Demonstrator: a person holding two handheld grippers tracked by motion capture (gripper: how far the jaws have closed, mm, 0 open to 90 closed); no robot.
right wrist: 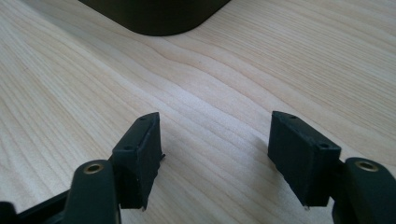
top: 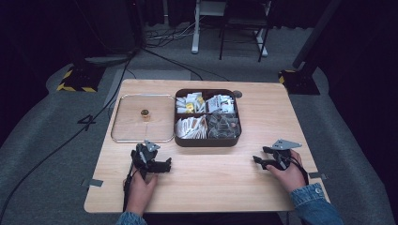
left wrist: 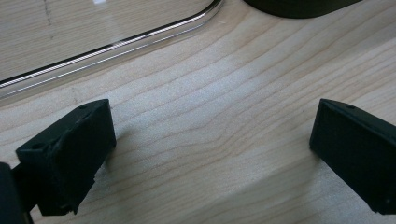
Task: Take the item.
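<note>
Two hands come in from the bottom of the high view, each holding a gripper low over the wooden table [top: 206, 183].

On the left side, the left gripper [top: 164, 165] sits just in front of a clear lid [top: 123, 123] that lies flat on the table. Its jaws stand wide apart and hold nothing. In the left gripper view, the left gripper [left wrist: 212, 149] has bare wood between its black jaws, and the shiny edge of the lid [left wrist: 116, 46] runs across just ahead.

On the right side, the right gripper [top: 259, 159] is near the table edge. Its jaws are open about halfway, and nothing is between them. In the right gripper view, the right gripper [right wrist: 215, 149] looks over bare wood toward a round corner of the dark box [right wrist: 159, 16].

Farther off, the lid has a small gold knob [top: 145, 114] in its middle. The lid is a little wider than it is deep, and it lies side by side with the box [top: 206, 142], almost touching it. The box has four parts full of small packets and wrapped things, and it has no cover on.

I think the lid goes on the box next. The left gripper is much nearer the lid, and the knob lies straight ahead of it, up and a bit to the left. The right gripper is well apart from the lid.
</note>
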